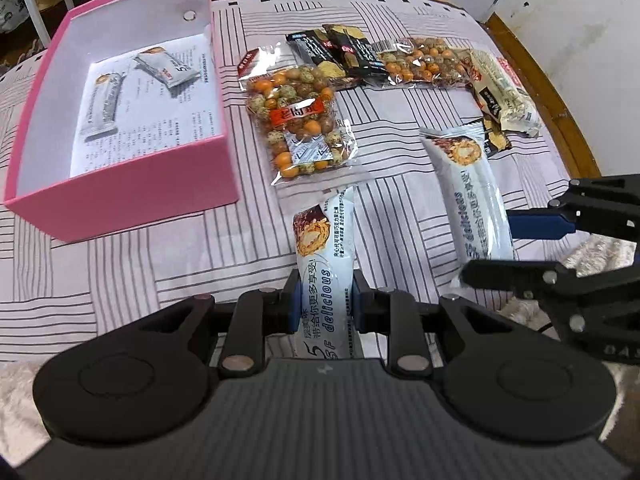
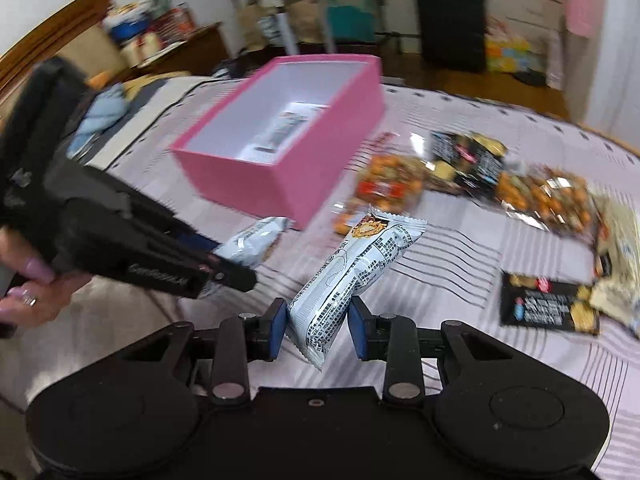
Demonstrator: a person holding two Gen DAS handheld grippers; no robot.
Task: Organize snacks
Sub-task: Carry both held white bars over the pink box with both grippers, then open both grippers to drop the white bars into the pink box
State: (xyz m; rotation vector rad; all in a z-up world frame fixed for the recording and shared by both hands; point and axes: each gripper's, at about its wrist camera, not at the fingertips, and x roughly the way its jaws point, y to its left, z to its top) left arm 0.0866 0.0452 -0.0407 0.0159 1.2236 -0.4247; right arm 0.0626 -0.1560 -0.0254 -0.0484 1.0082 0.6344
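Left wrist view is showing the left gripper (image 1: 325,300) clamping its blue pads tight on a white snack bar (image 1: 325,264), which is sticking forward above the bedspread (image 1: 400,152). Beside it, the right gripper (image 1: 494,248) is pinching a second white snack bar (image 1: 468,192) between narrowly set fingers. That bedspread is lying pale lilac with dark stripes in blocks, covering a wide surface with a wooden edge (image 1: 560,100) curving along its far right. A pink box (image 1: 132,184) with a white interior is sitting on the cloth at left, holding two more white bars (image 1: 132,88) on a printed sheet. Near it, two clear bags of coated nuts (image 1: 300,120), some black cracker packets (image 1: 340,52) and a cream packet (image 1: 504,92) are lying in a loose row across the cloth.

Right wrist view is showing the same cloth, with the pink box (image 2: 280,168) standing open ahead. Behind it the room is looking cluttered and blurred: a dark suitcase (image 2: 452,20) is standing against the wall, and a wooden side table (image 2: 180,56) is carrying assorted items. A hand (image 2: 28,288) with painted nails is gripping the left tool's handle.
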